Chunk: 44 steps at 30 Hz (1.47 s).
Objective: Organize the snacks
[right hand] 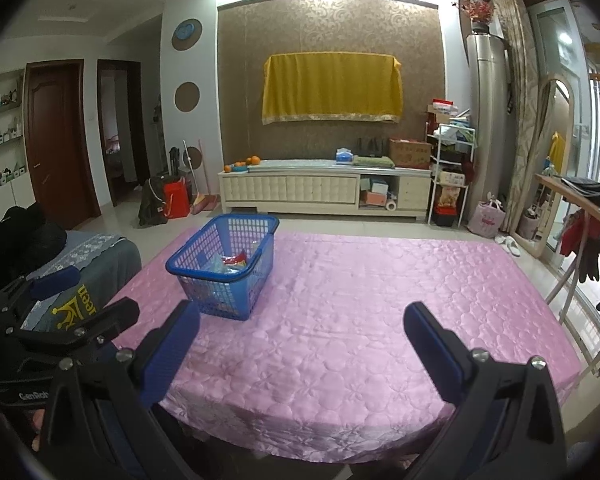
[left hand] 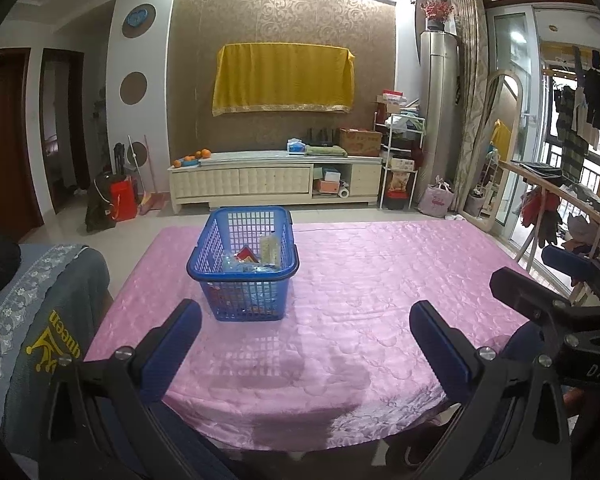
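left of centre in both views, blue basket [left hand: 243, 264] sits on the pink tablecloth [left hand: 360, 300] with snack packets [left hand: 248, 262] already inside. my left tongs [left hand: 306, 344] and right tongs [right hand: 302, 344] both gape wide, holding nothing, near the table's close edge. cloth looks bare otherwise, so sorting seems about finished; next move probably a check. readable: "queen" on grey cover [left hand: 40, 320] lower left; packet labels illegible.

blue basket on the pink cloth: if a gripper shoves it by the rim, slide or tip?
Probably slides: the blue basket looks like thin lattice plastic holding only a few snack packets, so likely light. The pink tablecloth looks glossy and may bunch. Its base is narrower than its rim, so a high push might tip it.
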Tool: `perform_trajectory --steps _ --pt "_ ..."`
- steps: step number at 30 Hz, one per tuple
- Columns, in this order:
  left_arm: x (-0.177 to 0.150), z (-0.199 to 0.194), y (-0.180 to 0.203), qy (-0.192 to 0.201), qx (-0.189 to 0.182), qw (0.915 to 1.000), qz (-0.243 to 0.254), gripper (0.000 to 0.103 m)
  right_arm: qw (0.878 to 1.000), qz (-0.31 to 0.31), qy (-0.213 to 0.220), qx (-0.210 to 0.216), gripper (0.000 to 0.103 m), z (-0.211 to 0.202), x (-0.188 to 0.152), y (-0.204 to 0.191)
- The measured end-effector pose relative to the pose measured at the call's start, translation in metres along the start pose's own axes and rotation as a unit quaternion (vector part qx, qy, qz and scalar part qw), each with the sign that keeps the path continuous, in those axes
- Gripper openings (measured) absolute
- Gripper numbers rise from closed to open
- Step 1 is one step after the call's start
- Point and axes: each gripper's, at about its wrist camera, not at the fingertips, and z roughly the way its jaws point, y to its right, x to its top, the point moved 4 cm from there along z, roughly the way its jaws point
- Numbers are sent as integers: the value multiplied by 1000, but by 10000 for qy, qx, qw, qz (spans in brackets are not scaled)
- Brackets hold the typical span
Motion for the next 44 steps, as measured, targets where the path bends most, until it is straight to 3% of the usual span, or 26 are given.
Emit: perform_trajectory --steps 44 --pt "-4 -11 -3 54 -55 9998 -193 103 9999 -51 -117 21 103 -6 -1 -2"
